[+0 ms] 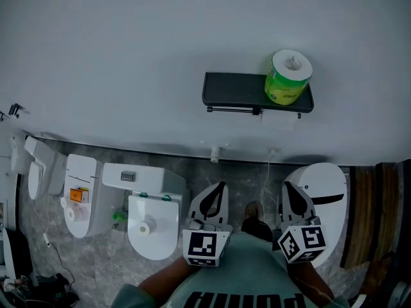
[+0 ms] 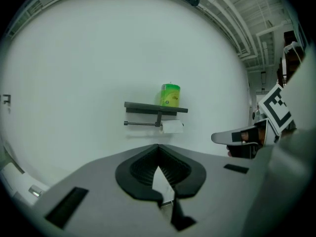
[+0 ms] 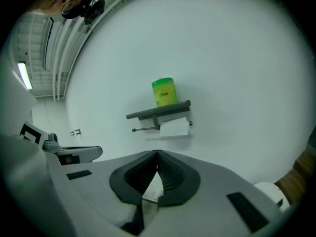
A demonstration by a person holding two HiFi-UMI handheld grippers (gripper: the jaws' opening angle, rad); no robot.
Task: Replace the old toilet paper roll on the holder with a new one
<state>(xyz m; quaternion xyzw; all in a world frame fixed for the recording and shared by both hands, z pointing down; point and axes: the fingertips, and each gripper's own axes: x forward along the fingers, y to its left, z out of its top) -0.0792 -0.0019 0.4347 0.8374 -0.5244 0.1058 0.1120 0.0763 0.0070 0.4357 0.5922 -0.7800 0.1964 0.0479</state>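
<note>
Now: both tongs closed and empty, facing the wall

My left gripper (image 1: pixel 219 186) and right gripper (image 1: pixel 288 186) have their jaws together with nothing between them, above the grey stone floor (image 1: pixel 237 178). On the plain white wall (image 1: pixel 128 56), the new green-wrapped roll (image 1: pixel 288 76) stands on the dark holder shelf (image 1: pixel 234 90). The old roll (image 3: pixel 174 128) hangs just beneath it. White toilets (image 1: pixel 153 226) line the wall's foot.
</note>
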